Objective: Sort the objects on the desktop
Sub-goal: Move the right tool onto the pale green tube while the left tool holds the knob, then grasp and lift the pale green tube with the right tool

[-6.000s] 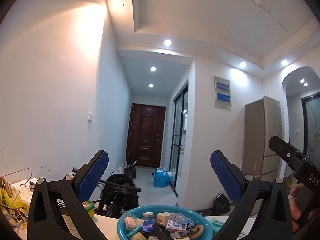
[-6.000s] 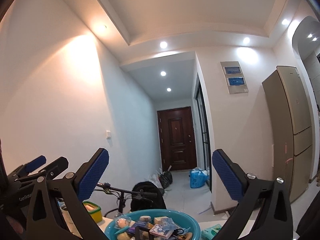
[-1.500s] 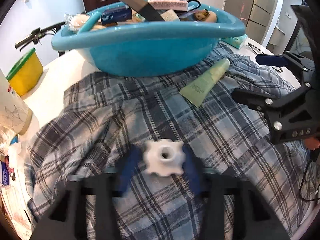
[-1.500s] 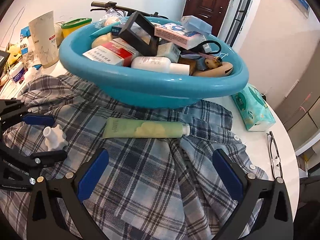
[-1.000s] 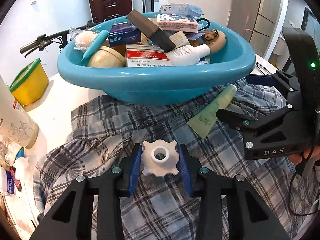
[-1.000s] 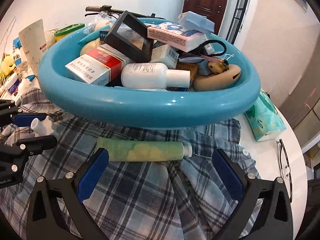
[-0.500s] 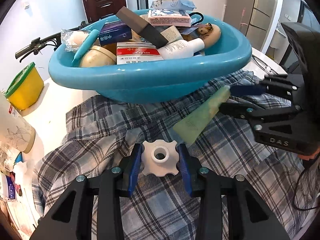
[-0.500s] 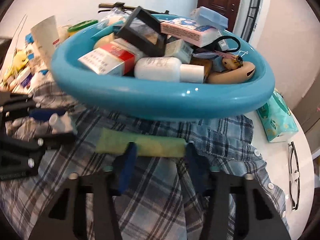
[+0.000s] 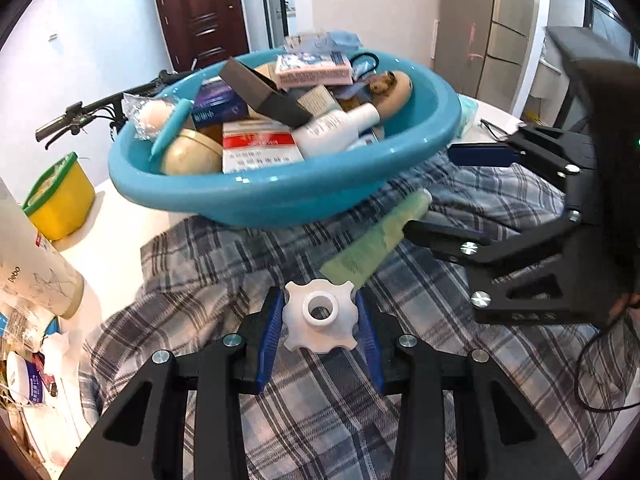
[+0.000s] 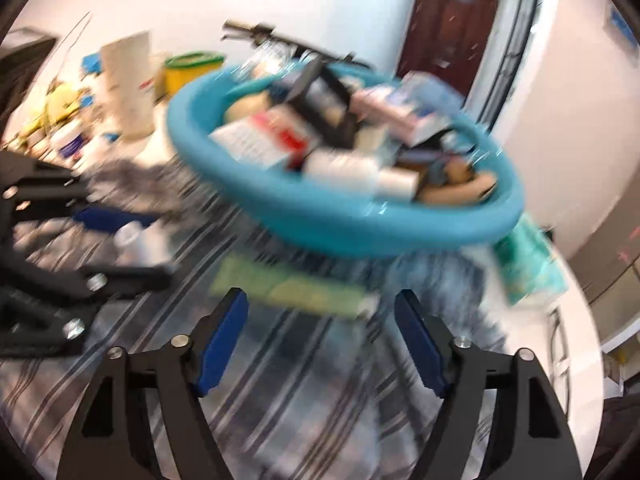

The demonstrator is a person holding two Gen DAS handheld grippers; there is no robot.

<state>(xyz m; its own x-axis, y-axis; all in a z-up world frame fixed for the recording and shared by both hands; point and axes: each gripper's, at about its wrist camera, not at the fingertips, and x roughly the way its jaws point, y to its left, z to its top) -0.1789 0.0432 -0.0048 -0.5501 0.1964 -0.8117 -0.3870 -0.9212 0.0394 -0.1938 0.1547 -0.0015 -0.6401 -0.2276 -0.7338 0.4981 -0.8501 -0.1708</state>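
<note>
At lower centre, the left gripper is clamping a white lobed plastic knob, light and rigid, across its flats. The right gripper, jaws spread, is nearing the soft green tube on the plaid shirt; mid-body looks the safest hold.

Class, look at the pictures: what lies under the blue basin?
Under the blue basin lies a plaid shirt, spread over the white table. How far it reaches beneath is hidden.
</note>
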